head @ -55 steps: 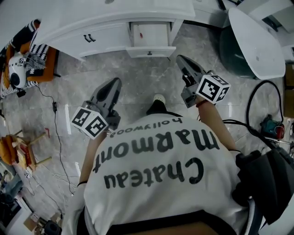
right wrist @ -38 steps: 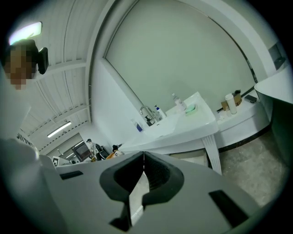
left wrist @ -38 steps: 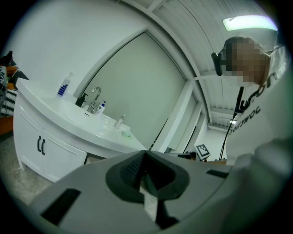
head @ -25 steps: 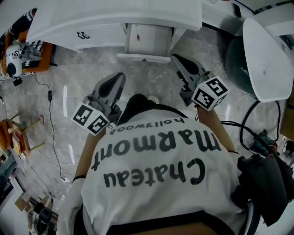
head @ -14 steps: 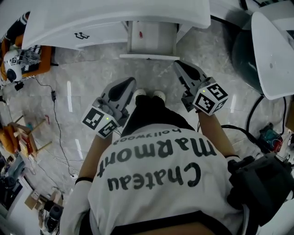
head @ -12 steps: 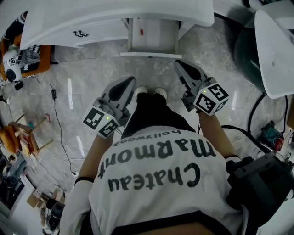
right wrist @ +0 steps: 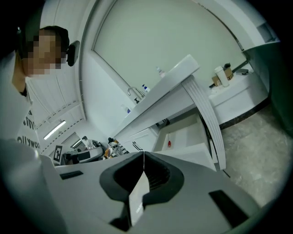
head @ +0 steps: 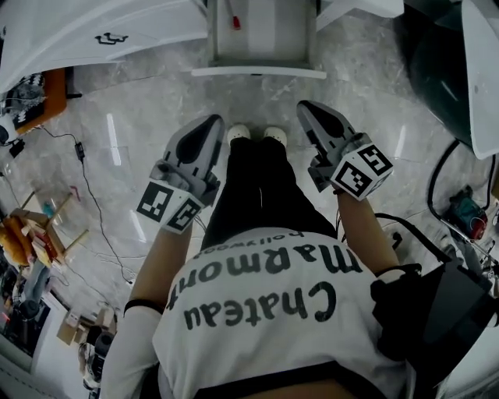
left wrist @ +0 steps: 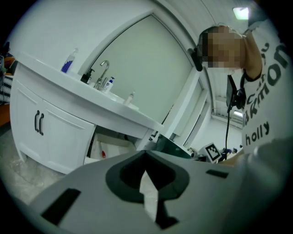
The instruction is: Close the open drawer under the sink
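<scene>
The white drawer (head: pixel 259 72) under the sink counter stands pulled out at the top of the head view, with a small red thing (head: pixel 234 22) lying inside. Both grippers are held low in front of it, apart from its front panel. My left gripper (head: pixel 209 125) is shut and holds nothing; my right gripper (head: pixel 309 108) is shut and holds nothing as well. In the left gripper view the drawer (left wrist: pixel 108 147) shows beyond the shut tips (left wrist: pixel 145 153). The right gripper view shows the drawer (right wrist: pixel 188 137) past its shut tips (right wrist: pixel 143 153). The person's legs and shoes (head: pixel 238 134) sit between the two grippers.
Cabinet doors with dark handles (head: pixel 111 37) are left of the drawer. A dark green tub (head: pixel 437 74) with a white lid stands at the right. Cables (head: pixel 86 167) and clutter lie on the marble floor at the left. A faucet and bottles (left wrist: pixel 104 77) stand on the counter.
The person has crouched: both grippers have sunk toward the floor and the drawer has slid to the top edge of the head view. Both grippers stay shut.
</scene>
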A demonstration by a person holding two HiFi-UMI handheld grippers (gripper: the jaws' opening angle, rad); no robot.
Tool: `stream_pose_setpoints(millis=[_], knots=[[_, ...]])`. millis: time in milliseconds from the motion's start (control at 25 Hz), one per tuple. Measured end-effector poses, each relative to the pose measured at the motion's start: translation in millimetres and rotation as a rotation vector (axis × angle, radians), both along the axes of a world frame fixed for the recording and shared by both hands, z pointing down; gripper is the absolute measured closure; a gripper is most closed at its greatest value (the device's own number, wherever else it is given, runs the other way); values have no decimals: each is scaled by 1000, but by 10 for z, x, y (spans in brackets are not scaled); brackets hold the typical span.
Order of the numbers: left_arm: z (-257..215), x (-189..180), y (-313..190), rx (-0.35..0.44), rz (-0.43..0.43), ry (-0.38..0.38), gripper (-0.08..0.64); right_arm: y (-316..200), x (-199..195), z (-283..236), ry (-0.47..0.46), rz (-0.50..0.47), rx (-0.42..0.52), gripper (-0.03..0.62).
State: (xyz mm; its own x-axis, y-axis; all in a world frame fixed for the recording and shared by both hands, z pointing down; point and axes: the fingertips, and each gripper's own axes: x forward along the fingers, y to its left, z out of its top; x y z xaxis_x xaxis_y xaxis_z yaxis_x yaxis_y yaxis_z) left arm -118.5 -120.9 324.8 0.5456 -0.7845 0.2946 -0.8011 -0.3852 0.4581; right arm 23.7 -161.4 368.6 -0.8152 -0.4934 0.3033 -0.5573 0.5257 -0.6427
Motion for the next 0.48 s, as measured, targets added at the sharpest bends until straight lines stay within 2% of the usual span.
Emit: stream_pose_setpoints(millis=[200,480], knots=[[449,30,-34,61,55,-21,552,56,23,477,-3,1,4,580],[1077,158,-261,176,150,-60,552,-120,4,1174,-4,-27,73,580]])
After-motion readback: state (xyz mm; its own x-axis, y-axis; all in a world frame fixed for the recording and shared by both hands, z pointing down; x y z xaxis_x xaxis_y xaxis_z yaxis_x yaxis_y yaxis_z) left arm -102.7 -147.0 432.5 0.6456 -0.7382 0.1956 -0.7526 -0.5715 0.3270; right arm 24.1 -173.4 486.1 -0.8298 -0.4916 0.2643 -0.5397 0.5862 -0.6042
